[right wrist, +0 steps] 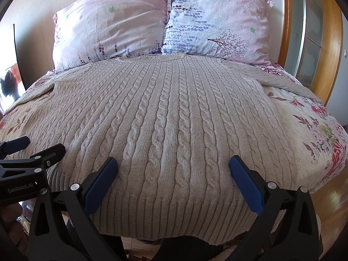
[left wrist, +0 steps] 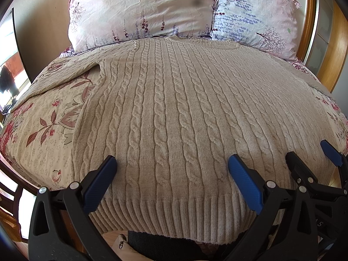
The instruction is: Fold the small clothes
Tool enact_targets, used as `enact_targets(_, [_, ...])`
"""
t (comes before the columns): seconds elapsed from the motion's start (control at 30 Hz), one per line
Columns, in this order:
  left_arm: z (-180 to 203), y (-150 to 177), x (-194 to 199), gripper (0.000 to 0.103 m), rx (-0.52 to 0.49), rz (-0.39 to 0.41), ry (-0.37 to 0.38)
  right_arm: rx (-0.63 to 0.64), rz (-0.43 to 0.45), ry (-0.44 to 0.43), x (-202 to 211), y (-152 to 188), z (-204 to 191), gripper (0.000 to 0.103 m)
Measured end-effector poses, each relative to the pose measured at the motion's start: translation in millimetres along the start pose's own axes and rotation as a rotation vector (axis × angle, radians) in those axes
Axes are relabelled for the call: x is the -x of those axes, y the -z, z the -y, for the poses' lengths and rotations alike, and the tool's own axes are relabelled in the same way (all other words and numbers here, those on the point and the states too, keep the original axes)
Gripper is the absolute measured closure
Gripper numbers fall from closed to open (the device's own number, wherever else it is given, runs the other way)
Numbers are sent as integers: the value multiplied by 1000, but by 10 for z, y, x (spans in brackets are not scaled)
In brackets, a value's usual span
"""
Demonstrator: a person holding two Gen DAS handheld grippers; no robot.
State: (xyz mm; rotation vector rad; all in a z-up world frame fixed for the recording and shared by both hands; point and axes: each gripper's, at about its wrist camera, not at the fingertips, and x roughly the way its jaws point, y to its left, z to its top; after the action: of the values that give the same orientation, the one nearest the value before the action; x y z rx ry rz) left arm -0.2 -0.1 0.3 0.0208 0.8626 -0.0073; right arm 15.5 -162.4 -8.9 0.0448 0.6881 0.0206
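Observation:
A beige cable-knit sweater lies flat on the bed, neck toward the pillows, ribbed hem at the near edge, sleeves spread out to both sides. My left gripper hovers open over the hem, nothing between its blue-padded fingers. To its right, my right gripper shows in the left wrist view, also open. In the right wrist view my right gripper stands open above the hem, and the left gripper appears at the far left, open.
Two floral pillows lean at the head of the bed. A flowered bedspread shows on both sides of the sweater. A wooden bed frame and wardrobe stand right. A hand holds the left gripper.

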Motion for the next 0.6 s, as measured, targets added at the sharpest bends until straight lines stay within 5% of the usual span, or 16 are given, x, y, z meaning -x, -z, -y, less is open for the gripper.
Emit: enact_targets(0.6, [-9, -65, -38, 2, -15, -32, 3, 74, -61, -74, -92, -52, 9, 1])
